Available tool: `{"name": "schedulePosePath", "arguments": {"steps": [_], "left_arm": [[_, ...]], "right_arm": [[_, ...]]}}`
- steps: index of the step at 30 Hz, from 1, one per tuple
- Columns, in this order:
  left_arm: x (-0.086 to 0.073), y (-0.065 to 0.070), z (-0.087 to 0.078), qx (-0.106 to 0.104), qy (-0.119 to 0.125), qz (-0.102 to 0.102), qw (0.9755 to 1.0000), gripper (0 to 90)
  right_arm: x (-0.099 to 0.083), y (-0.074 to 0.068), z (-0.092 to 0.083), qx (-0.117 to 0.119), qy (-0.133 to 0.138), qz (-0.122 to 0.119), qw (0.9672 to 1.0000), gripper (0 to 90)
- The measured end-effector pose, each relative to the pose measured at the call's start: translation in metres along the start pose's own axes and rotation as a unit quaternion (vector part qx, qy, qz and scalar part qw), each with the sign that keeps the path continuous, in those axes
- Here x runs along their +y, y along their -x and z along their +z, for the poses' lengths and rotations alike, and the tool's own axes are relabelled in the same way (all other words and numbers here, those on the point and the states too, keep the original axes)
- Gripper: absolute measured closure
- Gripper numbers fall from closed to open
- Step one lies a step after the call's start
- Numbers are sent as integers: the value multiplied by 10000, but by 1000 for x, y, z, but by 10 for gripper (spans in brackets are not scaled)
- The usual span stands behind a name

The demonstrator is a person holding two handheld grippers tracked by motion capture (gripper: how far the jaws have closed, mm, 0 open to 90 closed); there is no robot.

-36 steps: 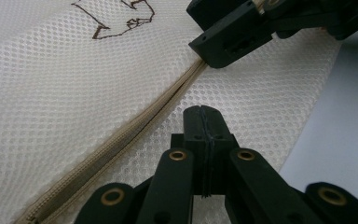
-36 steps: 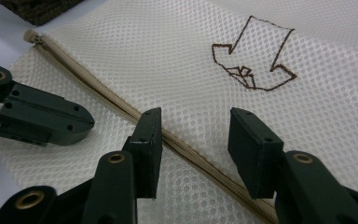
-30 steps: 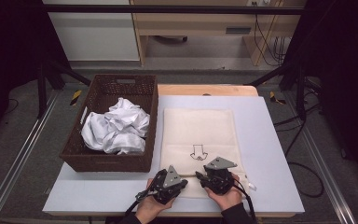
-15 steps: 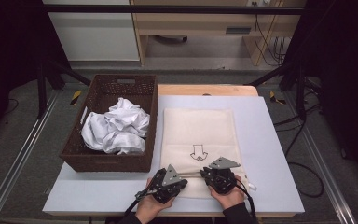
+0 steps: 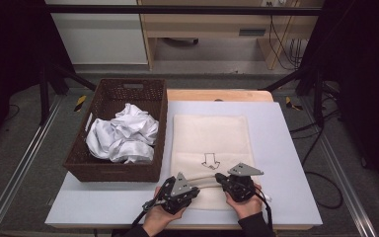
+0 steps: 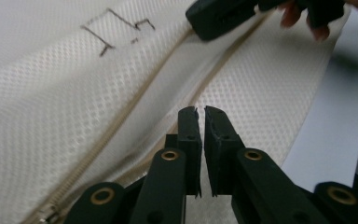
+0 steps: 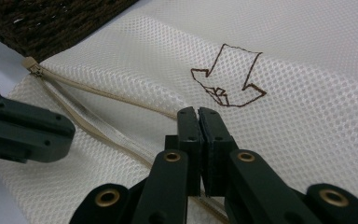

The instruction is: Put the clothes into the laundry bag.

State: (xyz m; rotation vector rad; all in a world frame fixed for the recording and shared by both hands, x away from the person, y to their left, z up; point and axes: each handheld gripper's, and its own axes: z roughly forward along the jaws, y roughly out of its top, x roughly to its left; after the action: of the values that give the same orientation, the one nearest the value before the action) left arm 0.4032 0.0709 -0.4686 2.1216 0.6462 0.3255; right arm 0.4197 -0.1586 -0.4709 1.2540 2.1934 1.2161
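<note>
High view: right claw (image 5: 220, 177) has just pressed together on the mesh bag (image 5: 210, 143)'s zipper edge; left claw (image 5: 197, 190) nearly shut.

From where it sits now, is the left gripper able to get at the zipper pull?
Probably yes: the zipper pull lies on the mesh bag just beside the left gripper, with nothing between them.
</note>
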Motion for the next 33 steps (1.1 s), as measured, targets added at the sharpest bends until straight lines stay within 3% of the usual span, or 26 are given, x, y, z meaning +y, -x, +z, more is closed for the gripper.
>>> {"name": "schedulePosePath", "arguments": {"steps": [4, 9, 14, 20, 24, 27, 33], "left_arm": [[12, -7, -8, 211, 201, 3, 9996, 755], [26, -12, -3, 441, 227, 230, 9985, 611], [35, -15, 14, 510, -3, 310, 9982, 495], [32, -13, 32, 517, -343, 502, 9968, 464], [30, -13, 40, 601, -511, 500, 9956, 480], [29, -13, 42, 681, -578, 458, 9950, 593], [29, -16, 40, 622, -588, 318, 9958, 816]], "right_arm": [[2, 0, -2, 23, 20, 18, 10000, 888], [4, 0, -3, 49, 13, 35, 10000, 889], [5, 1, -4, 58, 44, 15, 10000, 890], [7, 1, -5, 67, 82, 57, 9999, 893], [8, 0, -5, 94, 68, 3, 9999, 894], [8, -1, -4, 81, 32, 3, 10000, 893], [7, -1, -1, 126, -37, -11, 9999, 860]]}}
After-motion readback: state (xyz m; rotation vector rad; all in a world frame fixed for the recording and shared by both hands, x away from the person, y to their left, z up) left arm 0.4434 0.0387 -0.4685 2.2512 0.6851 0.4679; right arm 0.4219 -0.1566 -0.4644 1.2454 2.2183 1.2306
